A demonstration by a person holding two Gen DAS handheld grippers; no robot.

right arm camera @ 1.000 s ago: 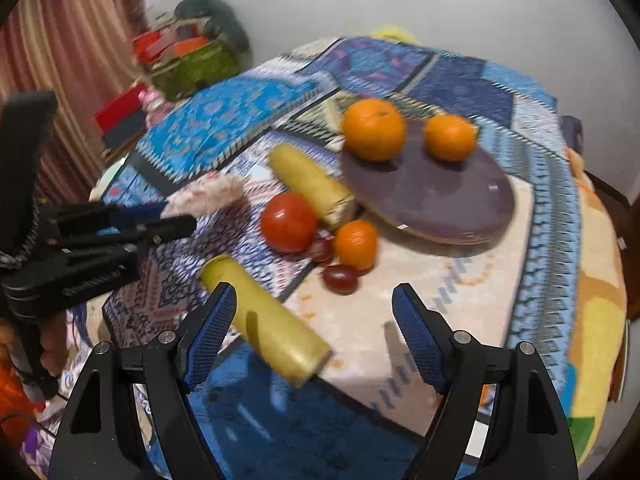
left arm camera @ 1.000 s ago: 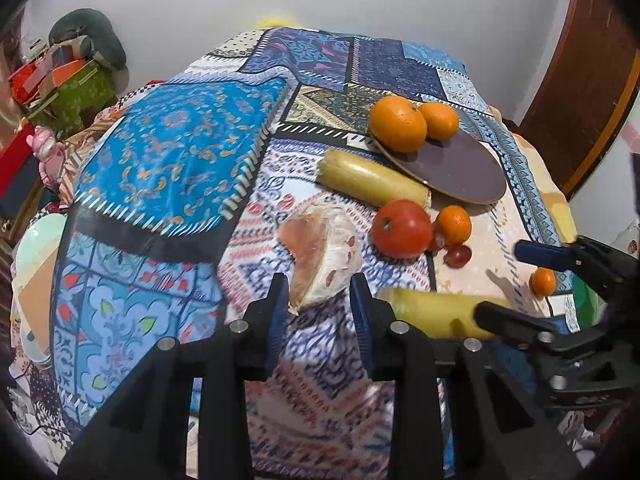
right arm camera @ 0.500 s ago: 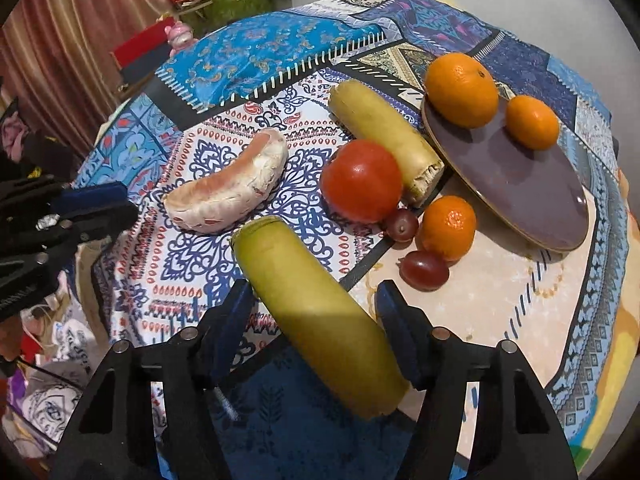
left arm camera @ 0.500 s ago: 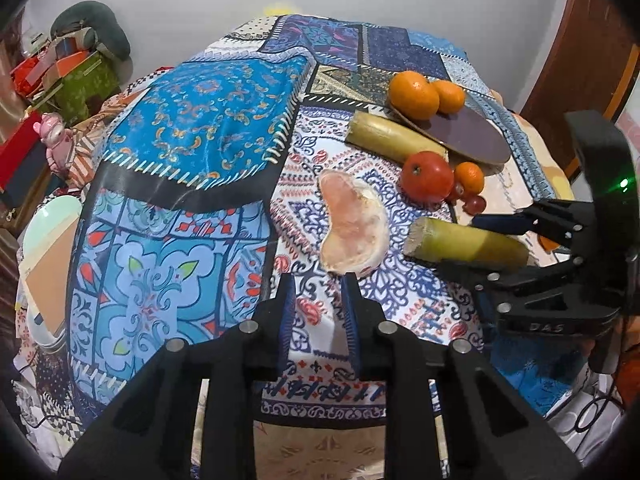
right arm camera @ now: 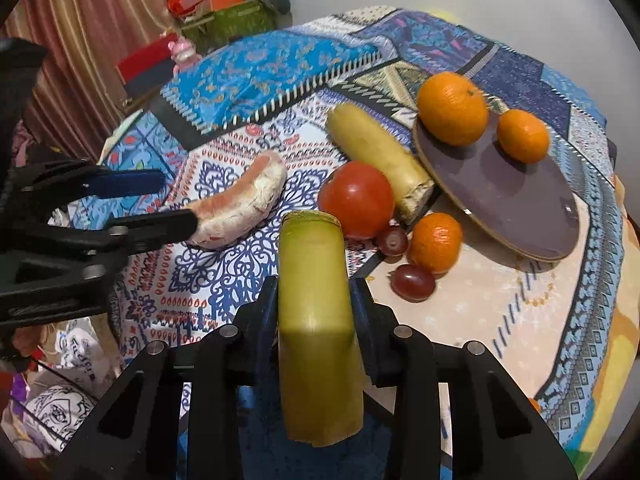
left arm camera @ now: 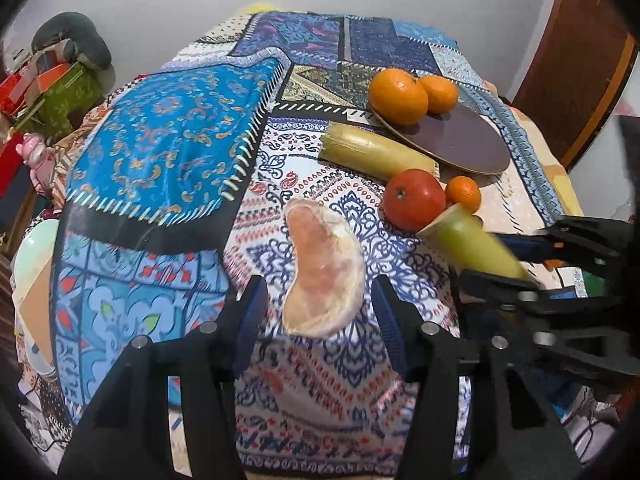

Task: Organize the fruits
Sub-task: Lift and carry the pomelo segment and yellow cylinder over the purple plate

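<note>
Right gripper has clamped the green stalk; grapes show only here.

Two oranges sit on the plate behind my tomato; pomelo wedge lies left; grapes right.

The left gripper stands open around the near end of a pink pomelo wedge lying on the patterned cloth. To the right, the right gripper grips a green stalk piece, its cut end tilted toward a red tomato. Just beyond sit a small tangerine and a yellow stalk piece. Farther right, a dark plate carries two oranges at its far edge.
</note>
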